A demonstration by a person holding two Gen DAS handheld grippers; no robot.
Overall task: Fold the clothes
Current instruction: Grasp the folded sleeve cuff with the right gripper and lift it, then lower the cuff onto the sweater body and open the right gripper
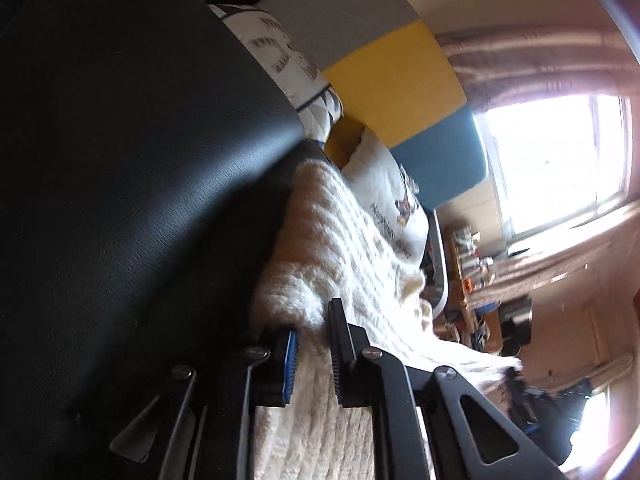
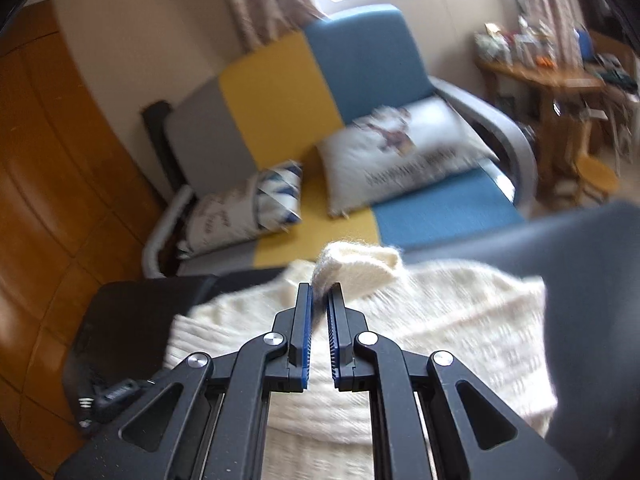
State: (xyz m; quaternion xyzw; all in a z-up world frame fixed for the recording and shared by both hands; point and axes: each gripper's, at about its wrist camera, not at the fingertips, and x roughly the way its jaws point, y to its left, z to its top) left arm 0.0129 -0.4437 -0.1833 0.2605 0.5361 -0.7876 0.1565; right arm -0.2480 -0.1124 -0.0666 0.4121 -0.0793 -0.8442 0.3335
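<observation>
Now both claws grip the cream knit sweater [image 2: 420, 320]: right claw [image 2: 319, 292] pinches a raised fold at frame centre, left claw [image 1: 314, 334] clamps its edge.

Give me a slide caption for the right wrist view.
Right gripper pinching a raised fold of the cream knit sweater, with a sofa and pillows behind.

The left gripper [image 1: 314, 322] is rolled hard over, its view tilted, fingers pointing toward twelve o'clock with the jaws parted a little and cream knit sweater [image 1: 352, 248] bunched between the pads. The right gripper [image 2: 320, 294] sits level, reaching toward twelve o'clock, its jaws drawn nearly together and pinching a raised fold at the tips.
</observation>
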